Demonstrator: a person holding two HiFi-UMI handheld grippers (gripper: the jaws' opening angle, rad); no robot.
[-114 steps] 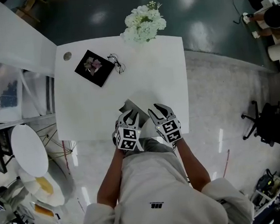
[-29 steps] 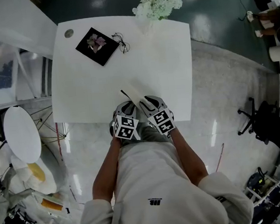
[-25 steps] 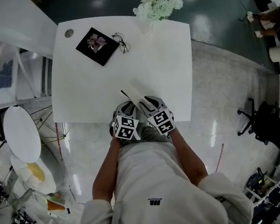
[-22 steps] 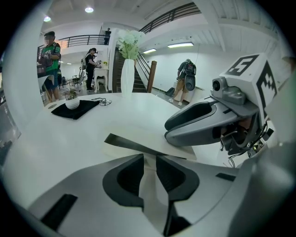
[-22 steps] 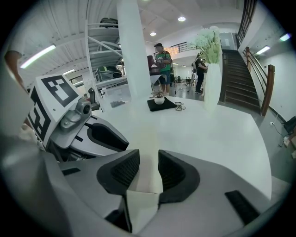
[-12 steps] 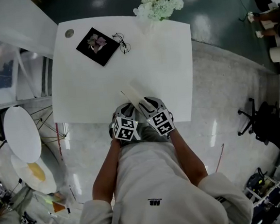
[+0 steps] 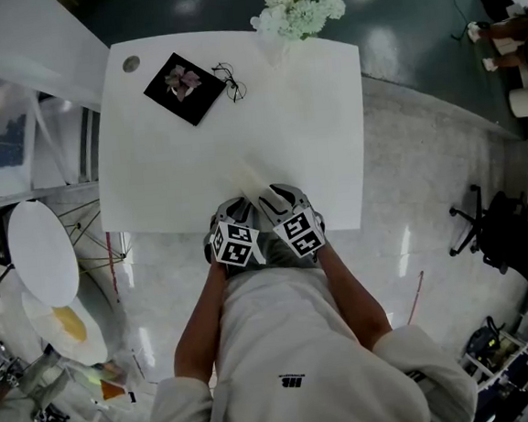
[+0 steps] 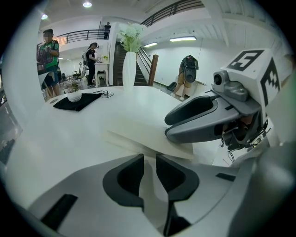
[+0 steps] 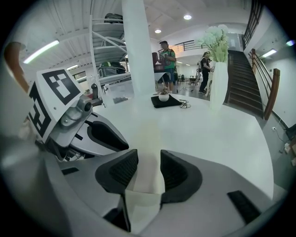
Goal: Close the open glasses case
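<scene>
**Lid down, case looks shut**

Glasses case [image 7: 250, 177] lies at the near edge of the worktop [image 7: 319, 109], just ahead of both tools. The dark inside edge seen a second ago is gone, and the lid now lies flat and pale. Right tongs [image 9: 149, 172] are clamped on its near end. Left tongs [image 8: 149, 167] are pinched narrowly on its edge. Judgement: closing is likely done, with letting go the step left.

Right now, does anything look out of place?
The glasses lie out on the table by the black cloth, far from the glasses case that the left gripper and right gripper hold at the near edge; the case may get shut without them.
</scene>
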